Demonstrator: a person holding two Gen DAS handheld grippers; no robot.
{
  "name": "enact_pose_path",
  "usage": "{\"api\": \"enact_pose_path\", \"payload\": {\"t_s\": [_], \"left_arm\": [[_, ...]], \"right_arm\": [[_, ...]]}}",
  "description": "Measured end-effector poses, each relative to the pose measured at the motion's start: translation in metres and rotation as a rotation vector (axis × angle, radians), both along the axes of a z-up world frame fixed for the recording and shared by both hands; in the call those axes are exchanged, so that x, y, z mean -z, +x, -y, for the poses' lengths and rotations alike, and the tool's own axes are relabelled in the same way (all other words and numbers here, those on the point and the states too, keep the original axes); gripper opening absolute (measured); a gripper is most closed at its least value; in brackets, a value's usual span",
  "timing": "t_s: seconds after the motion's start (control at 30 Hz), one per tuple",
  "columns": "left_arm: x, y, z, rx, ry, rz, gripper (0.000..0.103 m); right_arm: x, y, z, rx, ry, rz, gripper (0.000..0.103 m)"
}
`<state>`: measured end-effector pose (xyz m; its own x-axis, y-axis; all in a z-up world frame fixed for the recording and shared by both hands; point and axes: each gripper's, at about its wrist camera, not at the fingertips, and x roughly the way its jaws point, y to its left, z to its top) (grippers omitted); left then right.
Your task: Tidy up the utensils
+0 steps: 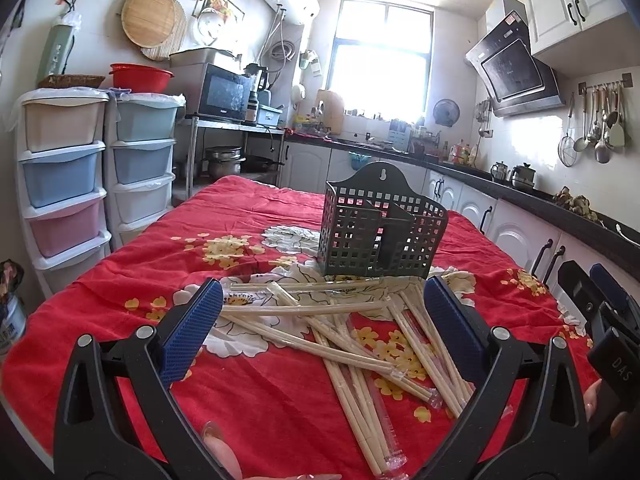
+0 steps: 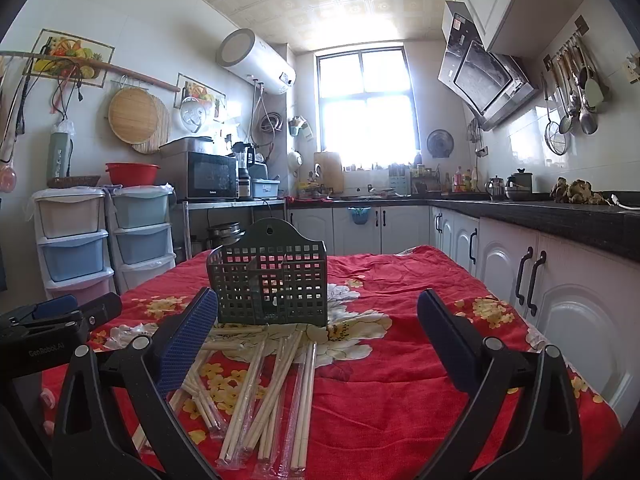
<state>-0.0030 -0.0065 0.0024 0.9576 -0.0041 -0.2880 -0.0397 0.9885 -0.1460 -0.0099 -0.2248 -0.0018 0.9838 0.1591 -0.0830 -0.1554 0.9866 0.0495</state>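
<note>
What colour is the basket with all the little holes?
Dark grey-green basket, clearest in the left wrist view.

Small kitchen, bright window (image 2: 367, 104) blowing out the far wall. White cabinets (image 2: 568, 304) under a black counter (image 2: 560, 216), pastel drawer towers (image 1: 64, 172) opposite, water heater (image 2: 256, 60) overhead.

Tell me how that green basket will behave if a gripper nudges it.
The basket looks like thin perforated plastic and holds nothing visible, so probably light and apt to slide on the red cloth. It stands tall on a narrow base, so a high push may tip it.
</note>
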Motion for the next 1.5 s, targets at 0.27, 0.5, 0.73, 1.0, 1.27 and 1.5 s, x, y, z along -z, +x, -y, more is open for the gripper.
{"api": "enact_pose_path", "payload": {"t_s": [0.27, 0.5, 0.73, 1.0, 1.27, 1.5], "left_arm": [[0.001, -0.002, -0.002, 0.000, 0.000, 0.001, 0.093], [0.001, -0.002, -0.003, -0.002, -0.001, -0.004, 0.093], [0.003, -0.001, -0.006, -0.009, -0.004, -0.008, 0.093], [0.004, 0.003, -0.011, -0.024, -0.013, -0.018, 0.093], [0.004, 0.007, -0.027, -0.055, -0.047, -0.048, 0.093], [0.003, 0.013, -0.046, -0.076, -0.088, -0.087, 0.093]], "right_arm": [[0.001, 0.003, -0.003, -0.001, -0.001, -0.003, 0.097], [0.001, -0.001, -0.002, 0.000, 0.001, -0.002, 0.097], [0.005, 0.005, -0.004, -0.013, -0.006, -0.012, 0.097], [0.004, 0.009, -0.012, -0.040, -0.024, -0.022, 0.097], [-0.003, 0.018, -0.025, -0.097, -0.068, -0.046, 0.097], [-0.009, 0.037, -0.042, -0.144, -0.129, -0.106, 0.097]]}}
